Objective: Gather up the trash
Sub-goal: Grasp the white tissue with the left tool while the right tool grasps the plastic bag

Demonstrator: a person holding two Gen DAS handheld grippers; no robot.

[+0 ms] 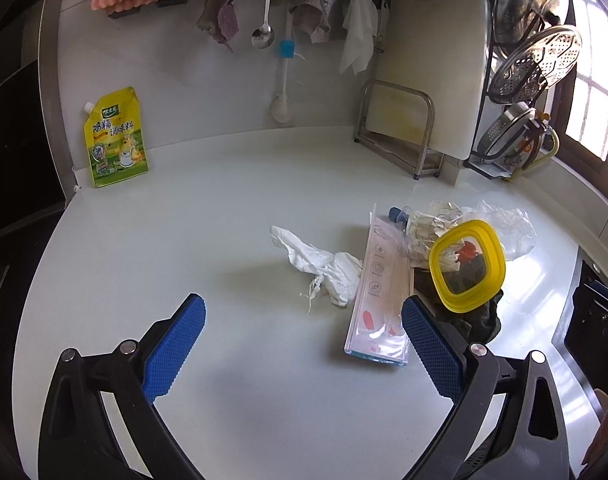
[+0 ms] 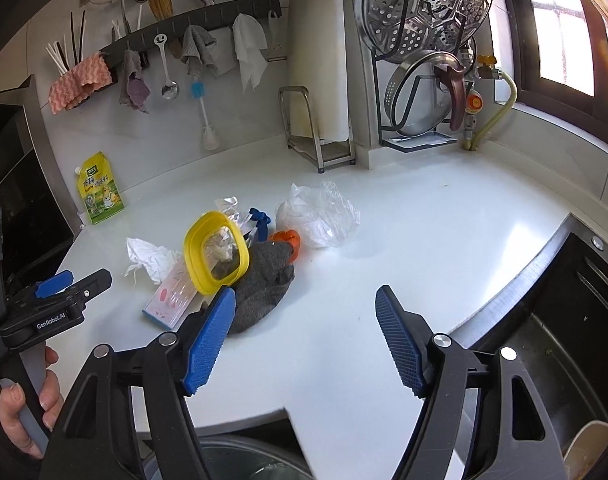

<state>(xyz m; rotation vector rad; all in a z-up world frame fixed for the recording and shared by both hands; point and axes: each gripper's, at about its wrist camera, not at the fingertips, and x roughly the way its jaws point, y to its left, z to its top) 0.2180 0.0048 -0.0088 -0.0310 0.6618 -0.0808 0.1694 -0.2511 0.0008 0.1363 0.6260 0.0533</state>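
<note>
Trash is piled up in the middle of the white countertop (image 1: 223, 208), pretty much one loose heap. There's a crumpled white tissue (image 1: 324, 266) on the left side of it, touching a long flat packet (image 1: 378, 300) with pink print that lies lengthwise next to it. Right of the packet sits a dark grey cloth (image 2: 263, 284), and a yellow-rimmed lid (image 2: 215, 258) with a clear middle is tipped up on edge, leaning against the cloth. Behind that: some crinkly clear wrapping (image 1: 432, 224), a small blue piece (image 2: 259, 218), something orange (image 2: 285, 240) tucked against the cloth, and a clear plastic bag (image 2: 324, 216) with white stuff inside, furthest to the right.

Left gripper (image 1: 304, 344) hangs above the counter with its blue pads spread wide and nothing between them; the tissue and packet are just ahead of it. Right gripper (image 2: 306, 340) is also wide open and empty, with the cloth and lid just off its left finger. In the right wrist view a hand (image 2: 23, 408) can be seen wrapped around the left gripper's handle.

Off to the side, a yellow seasoning pouch (image 1: 115, 138) stands against the wall, well apart from the heap. Hanging on the wall rail (image 2: 191, 20) are cloths and a spoon (image 1: 265, 12). A dark sink (image 2: 564, 320) sits at the counter's right edge.
</note>
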